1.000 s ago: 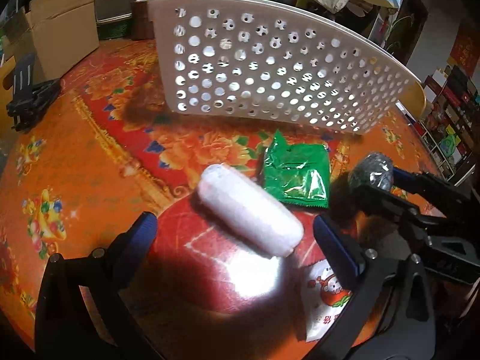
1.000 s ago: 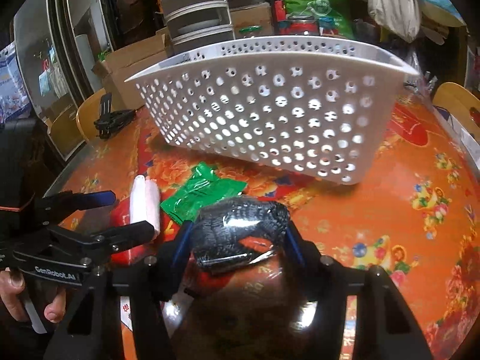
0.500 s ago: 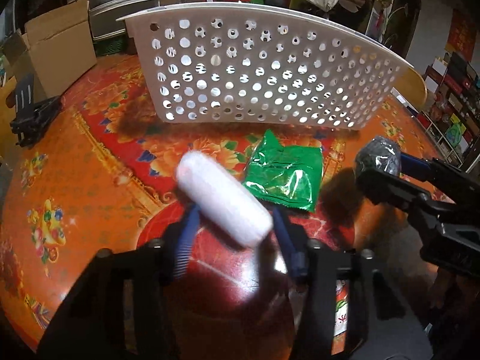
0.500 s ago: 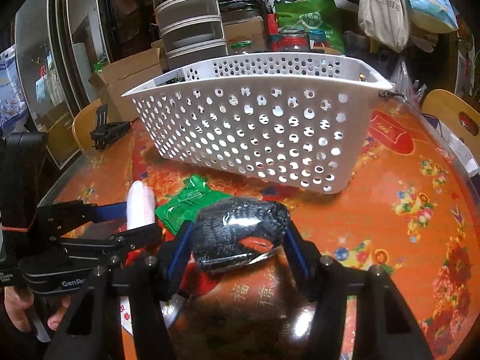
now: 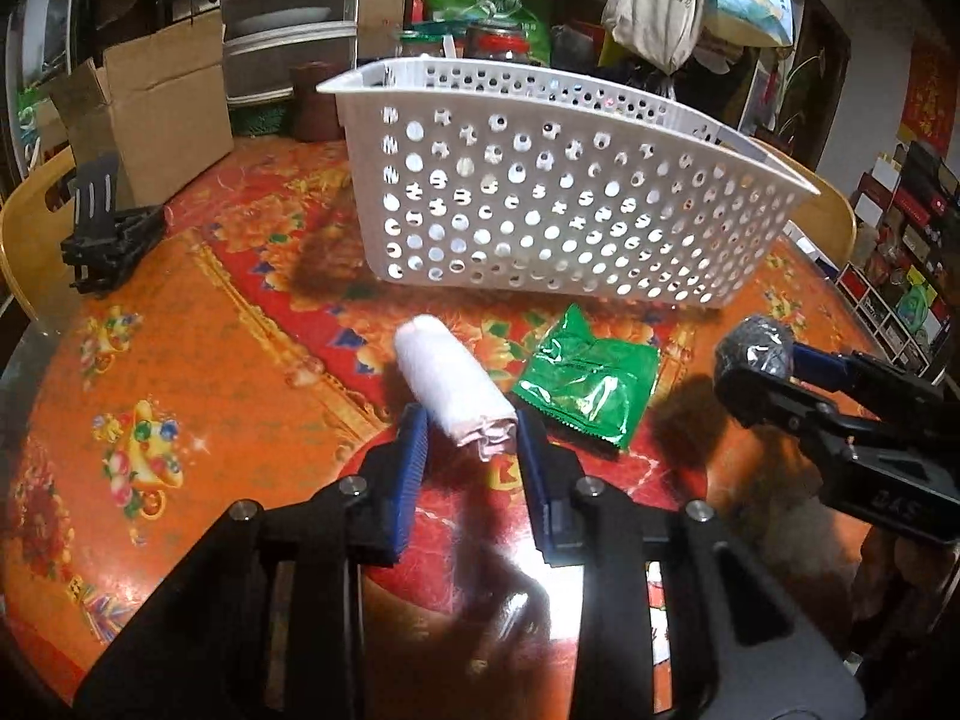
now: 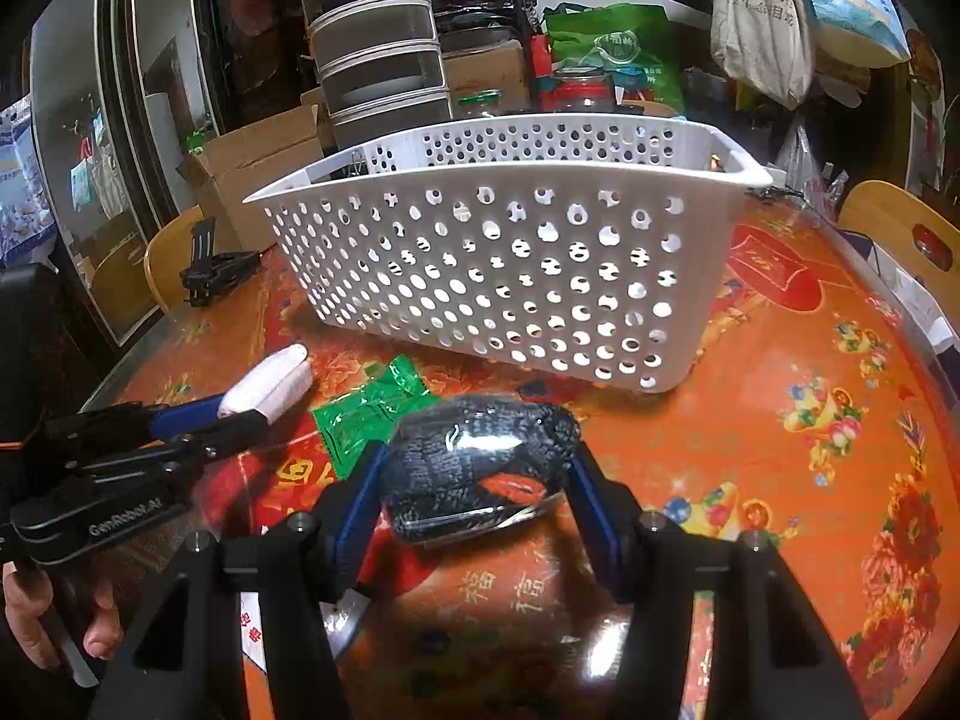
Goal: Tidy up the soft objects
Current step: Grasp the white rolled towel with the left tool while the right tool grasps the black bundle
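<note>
My left gripper (image 5: 471, 438) is shut on the near end of a rolled white cloth (image 5: 450, 384), held above the table; the roll also shows in the right wrist view (image 6: 270, 387). My right gripper (image 6: 474, 480) is shut on a dark knitted bundle wrapped in clear film (image 6: 480, 462), which also shows at the right of the left wrist view (image 5: 756, 348). A white perforated basket (image 5: 540, 204) stands on the table behind both; it also shows in the right wrist view (image 6: 510, 252). A green foil packet (image 5: 591, 384) lies on the table between the grippers.
The round table has an orange and red floral cover (image 5: 180, 360). A black clip holder (image 5: 102, 234) sits at the left edge. A cardboard box (image 5: 150, 108), stacked trays and bags stand behind the basket. A white printed packet (image 6: 252, 624) lies near the front edge.
My left gripper went from open around the white roll to shut on it and lifted it. Both grippers rose and the basket now sits lower in view. The right gripper kept its bundle.
</note>
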`<state>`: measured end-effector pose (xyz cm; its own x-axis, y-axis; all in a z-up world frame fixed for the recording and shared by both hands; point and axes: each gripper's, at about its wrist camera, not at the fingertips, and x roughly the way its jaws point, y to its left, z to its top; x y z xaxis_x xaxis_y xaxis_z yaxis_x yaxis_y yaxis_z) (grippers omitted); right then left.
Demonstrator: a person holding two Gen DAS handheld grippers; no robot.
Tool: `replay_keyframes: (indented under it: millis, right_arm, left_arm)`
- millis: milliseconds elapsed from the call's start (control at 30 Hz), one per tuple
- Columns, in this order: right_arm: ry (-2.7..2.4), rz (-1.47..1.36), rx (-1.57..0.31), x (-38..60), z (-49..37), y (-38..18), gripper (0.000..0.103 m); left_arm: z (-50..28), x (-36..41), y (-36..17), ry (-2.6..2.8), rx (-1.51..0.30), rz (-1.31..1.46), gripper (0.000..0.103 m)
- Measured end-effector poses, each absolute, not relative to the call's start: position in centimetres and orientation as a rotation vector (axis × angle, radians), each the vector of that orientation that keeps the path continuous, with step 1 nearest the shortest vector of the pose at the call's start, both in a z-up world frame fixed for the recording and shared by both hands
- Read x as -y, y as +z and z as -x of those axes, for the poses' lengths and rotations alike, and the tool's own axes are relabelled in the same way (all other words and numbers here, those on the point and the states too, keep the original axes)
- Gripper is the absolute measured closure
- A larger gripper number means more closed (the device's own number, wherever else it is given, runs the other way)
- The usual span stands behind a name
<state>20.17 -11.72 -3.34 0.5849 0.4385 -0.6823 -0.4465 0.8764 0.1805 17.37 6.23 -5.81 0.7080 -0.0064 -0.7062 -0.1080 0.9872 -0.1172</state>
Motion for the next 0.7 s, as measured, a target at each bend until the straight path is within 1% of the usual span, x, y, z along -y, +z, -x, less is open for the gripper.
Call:
replay_keyframes:
  millis: [233,567,700]
  right_arm:
    - [0.515,0.009,-0.785,11.8,-20.1,-3.2,0.044]
    - [0.514,0.005,-0.779,12.1,-20.1,-3.1,0.044]
    - [0.512,0.006,-0.779,12.1,-20.2,-3.1,0.044]
  left_arm:
    - [-16.4,-6.4,-4.9,0.061,-0.751,0.157,0.077]
    - [-14.8,-6.0,-3.4,0.055,-0.683,0.118,0.083]
    - [-14.7,-5.9,-3.1,0.052,-0.679,0.115,0.084]
